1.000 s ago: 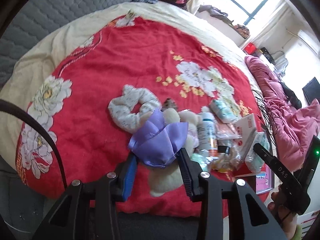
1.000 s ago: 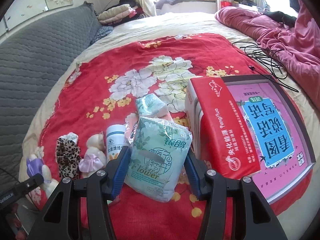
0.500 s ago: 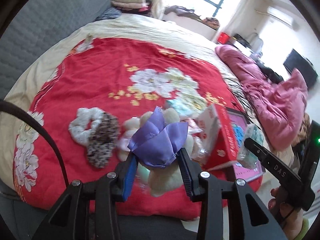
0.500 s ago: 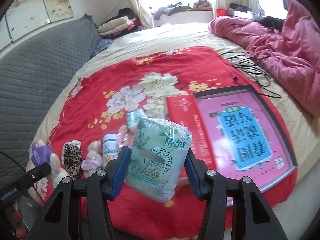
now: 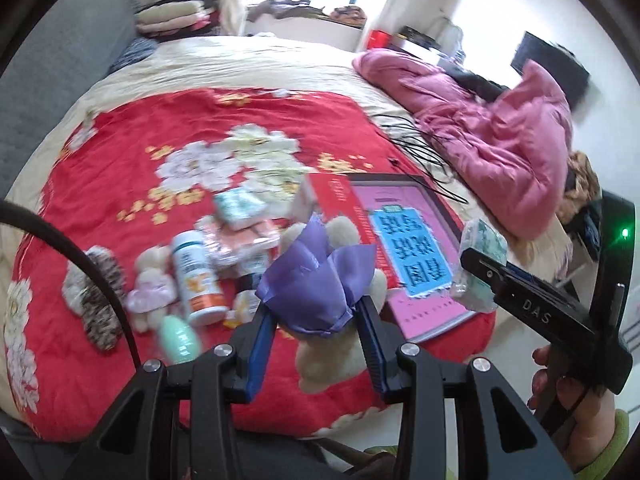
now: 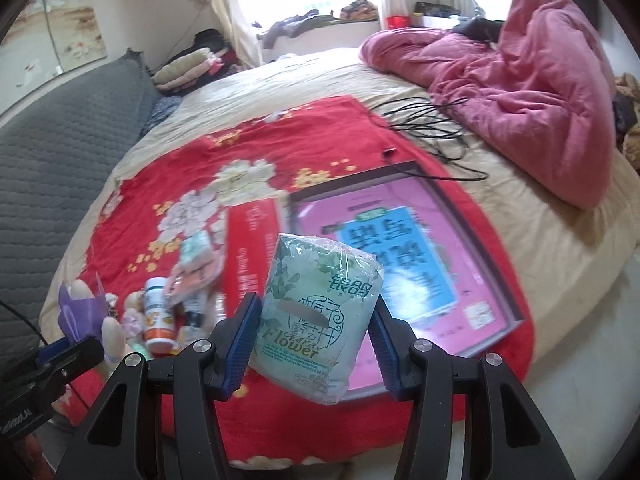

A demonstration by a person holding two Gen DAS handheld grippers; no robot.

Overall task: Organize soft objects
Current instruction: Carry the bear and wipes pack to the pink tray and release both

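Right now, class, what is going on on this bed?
A person holds a gripper in each hand above a red floral blanket. The left gripper is shut on a plush toy in purple cloth; the right gripper is shut on a green tissue pack. Bottles and packets lie cluttered below.

We can't read the blurred bottle (image 5: 196,280) label; plush toy (image 5: 332,360) body mostly hidden behind its purple cloth (image 5: 316,284).

Cream plush toy (image 5: 320,360) in purple dress — lifted off bed, mint tissue pack (image 6: 318,320) — upright, raised
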